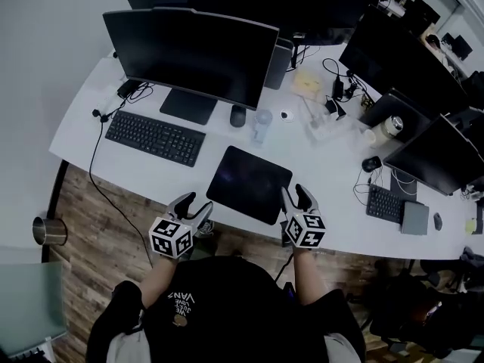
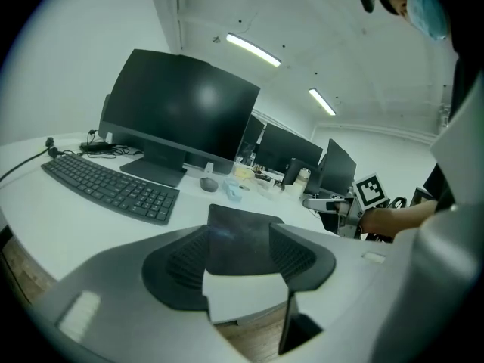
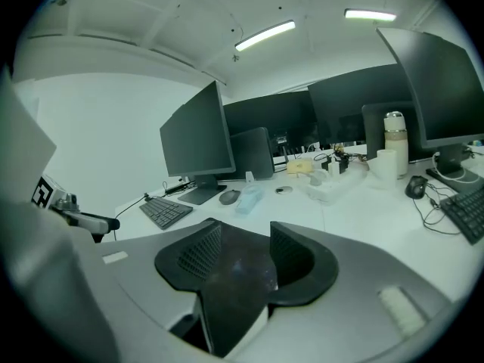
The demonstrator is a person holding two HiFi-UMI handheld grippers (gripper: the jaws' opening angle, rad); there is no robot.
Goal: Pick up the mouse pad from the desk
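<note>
On the white tabletop (image 1: 333,180) the mouse pad (image 1: 249,184) lies flat, ungrasped; left gripper (image 1: 195,205) at its 8 o'clock, right gripper (image 1: 296,196) at 4 o'clock, both released.

light: even, cool, from ceiling strips (image 2: 253,50) | shadows: soft | edges: fisheye bend, dark vignette | focus: mostly sharp

Matt black mouse pad (image 1: 249,184) (faint sheen) on a smooth white desk (image 1: 79,131); wood-plank floor (image 1: 98,229).

The mouse pad (image 1: 249,183), a thin, plain black rectangle with rounded corners, lies flat on the white desk (image 1: 333,195), turned slightly askew, its nearest corner close to the desk's front edge.
</note>
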